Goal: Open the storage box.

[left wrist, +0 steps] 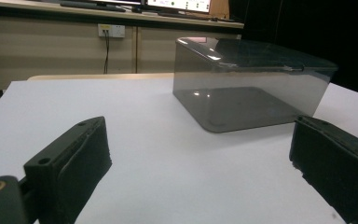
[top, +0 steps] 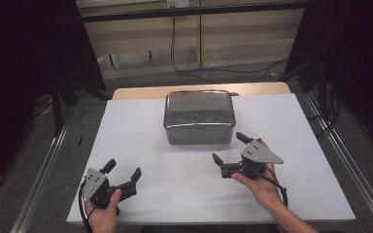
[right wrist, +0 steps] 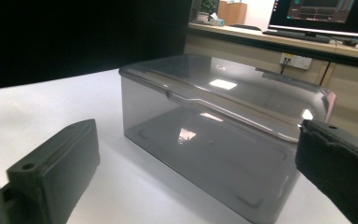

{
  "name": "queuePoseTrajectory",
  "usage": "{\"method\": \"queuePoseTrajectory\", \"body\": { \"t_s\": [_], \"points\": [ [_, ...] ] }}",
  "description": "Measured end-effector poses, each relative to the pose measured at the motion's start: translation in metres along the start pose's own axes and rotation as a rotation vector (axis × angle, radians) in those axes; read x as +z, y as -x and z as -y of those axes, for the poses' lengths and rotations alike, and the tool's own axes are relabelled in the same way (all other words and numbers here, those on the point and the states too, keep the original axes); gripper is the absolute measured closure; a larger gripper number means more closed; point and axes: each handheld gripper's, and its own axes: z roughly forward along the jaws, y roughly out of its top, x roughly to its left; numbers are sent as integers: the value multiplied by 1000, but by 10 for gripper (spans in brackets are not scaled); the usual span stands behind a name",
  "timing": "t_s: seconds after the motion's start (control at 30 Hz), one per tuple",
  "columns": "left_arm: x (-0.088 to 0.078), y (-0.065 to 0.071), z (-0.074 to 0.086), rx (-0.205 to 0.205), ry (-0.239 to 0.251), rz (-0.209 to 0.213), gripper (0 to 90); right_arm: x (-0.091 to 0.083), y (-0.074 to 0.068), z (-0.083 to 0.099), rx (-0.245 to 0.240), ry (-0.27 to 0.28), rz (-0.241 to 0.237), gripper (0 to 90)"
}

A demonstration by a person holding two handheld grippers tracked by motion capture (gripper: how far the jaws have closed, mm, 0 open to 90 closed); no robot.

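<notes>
1. While its lid sits closed, the smoky translucent box [top: 199,117] rests at the far middle of my white surface [top: 175,189].
2. My right hand-held gripper [top: 230,149] hovers near its front right corner, jaws spread, holding nothing.
3. My left hand-held gripper [top: 123,171] sits well apart near the front edge, jaws also spread.

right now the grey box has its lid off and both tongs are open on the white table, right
Not quite: the lid is on, closing the smoky grey plastic box, as the right gripper view shows. The left tongs and right tongs are open over the white table.
</notes>
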Motion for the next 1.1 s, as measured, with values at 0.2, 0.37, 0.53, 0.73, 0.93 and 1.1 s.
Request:
{"method": "queuePoseTrajectory", "body": {
  "t_s": [0.2, 0.37, 0.53, 0.73, 0.93, 1.1],
  "points": [
    [1, -1, 0, 1, -7, 5, 47, 13, 0, -3, -9, -13, -11, 0],
    [1, -1, 0, 5, -8, 4, 46, 23, -3, -6, -55, -26, -10, 0],
    [1, -1, 0, 9, -2, 3, 47, 32, -4, -11, -91, -31, -11, 24],
    [4, -1, 0, 20, 6, 4, 46, 43, -5, -16, -188, -32, 22, 35],
    [5, -1, 1, 14, 1, 1, 46, 50, -8, -15, -257, -26, 32, 49],
    [5, -2, 1, 7, -6, 10, 46, 55, -12, -21, -329, -22, 50, 60]
  ]
}}
